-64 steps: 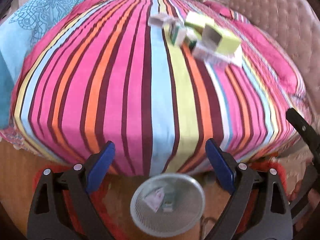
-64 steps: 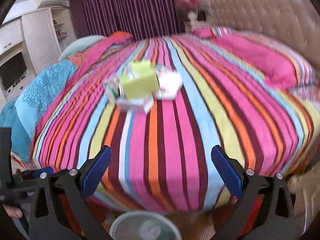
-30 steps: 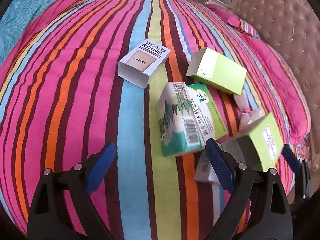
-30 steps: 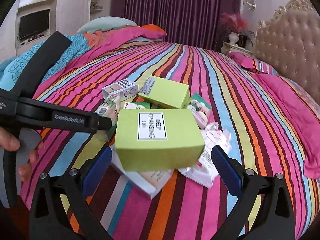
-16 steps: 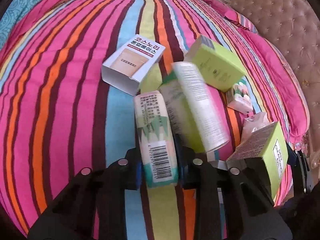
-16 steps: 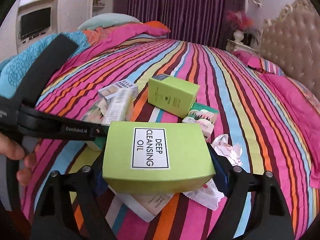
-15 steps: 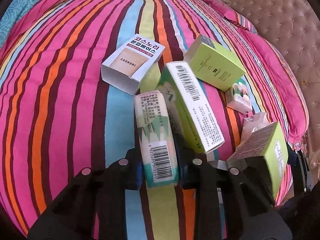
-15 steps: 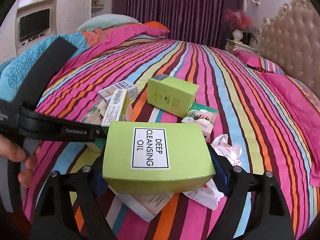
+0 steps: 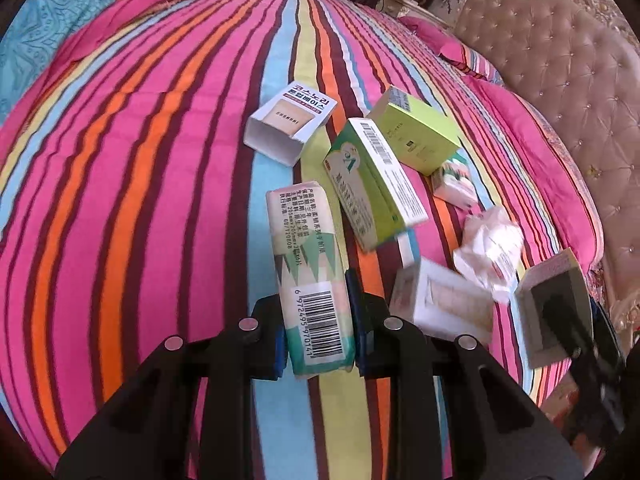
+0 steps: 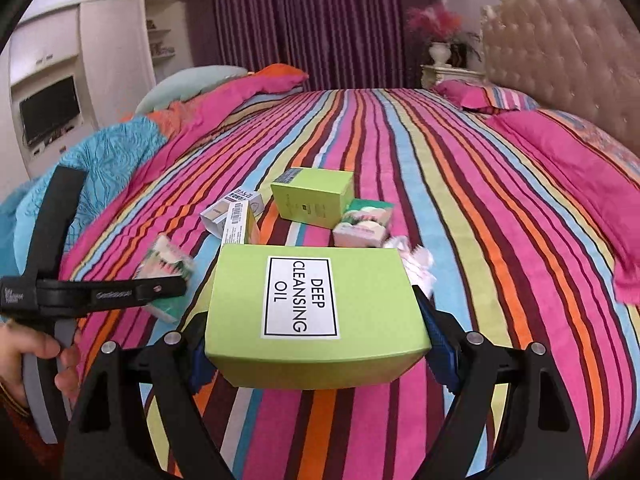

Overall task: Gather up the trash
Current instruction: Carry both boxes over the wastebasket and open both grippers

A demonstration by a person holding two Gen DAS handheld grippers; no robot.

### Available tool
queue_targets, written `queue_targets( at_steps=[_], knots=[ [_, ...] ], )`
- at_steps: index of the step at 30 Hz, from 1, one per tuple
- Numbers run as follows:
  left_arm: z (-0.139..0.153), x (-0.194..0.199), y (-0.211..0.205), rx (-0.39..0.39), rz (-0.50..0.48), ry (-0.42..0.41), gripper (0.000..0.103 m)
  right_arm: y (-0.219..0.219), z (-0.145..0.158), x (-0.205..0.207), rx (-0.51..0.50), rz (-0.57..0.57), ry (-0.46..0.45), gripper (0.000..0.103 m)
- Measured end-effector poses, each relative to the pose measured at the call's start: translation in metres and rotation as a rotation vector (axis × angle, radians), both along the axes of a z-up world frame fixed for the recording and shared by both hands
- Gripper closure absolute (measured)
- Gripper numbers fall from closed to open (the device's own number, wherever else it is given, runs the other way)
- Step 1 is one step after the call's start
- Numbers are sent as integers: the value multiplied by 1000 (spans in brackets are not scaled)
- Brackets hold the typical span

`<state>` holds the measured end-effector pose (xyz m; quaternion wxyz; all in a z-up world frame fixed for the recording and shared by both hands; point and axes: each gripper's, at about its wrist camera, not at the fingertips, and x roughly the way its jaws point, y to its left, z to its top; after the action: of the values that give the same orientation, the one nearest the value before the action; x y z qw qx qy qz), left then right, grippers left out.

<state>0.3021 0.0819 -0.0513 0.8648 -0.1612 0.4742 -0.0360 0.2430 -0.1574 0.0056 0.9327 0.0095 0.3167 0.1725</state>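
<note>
Stretching across both views, the striped bedspread (image 9: 168, 184) is carrying our scatter of trash, with a tufted headboard (image 10: 560, 52) and purple curtains (image 10: 312, 20) behind it. We are angling the left gripper (image 9: 316, 332) steeply down at the bed, its jaws clamping a narrow tissue pack (image 9: 310, 272) with the barcode end toward the camera. In the right wrist view a bare hand (image 10: 38, 360) is wrapping around the left gripper's grey handle at the left edge. We are pointing the right gripper (image 10: 316, 340) more shallowly, its pads pressing both sides of a lime-green "DEEP CLEANSING OIL" box (image 10: 316, 312), held clear of the cover. Lying on the stripes beyond are a white Korean-lettered carton (image 9: 290, 122), a green-and-white box (image 9: 372, 184) tilted on edge, a second lime-green box (image 9: 416, 136), a small tissue pack (image 9: 454, 184) and a crumpled wrapper (image 9: 490, 248).
</note>
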Motion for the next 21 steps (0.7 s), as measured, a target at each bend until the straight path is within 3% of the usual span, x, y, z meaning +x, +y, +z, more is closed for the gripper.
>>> queue_targets(
  at_steps=[10,21],
  knots=[
    [11,-96,5,24,18,-47,78,-27,-2,-44,96,-30,77,24],
    [11,-190,-18,74,-36,-46,78,-35,0,-110,95,-42,104,24]
  ],
)
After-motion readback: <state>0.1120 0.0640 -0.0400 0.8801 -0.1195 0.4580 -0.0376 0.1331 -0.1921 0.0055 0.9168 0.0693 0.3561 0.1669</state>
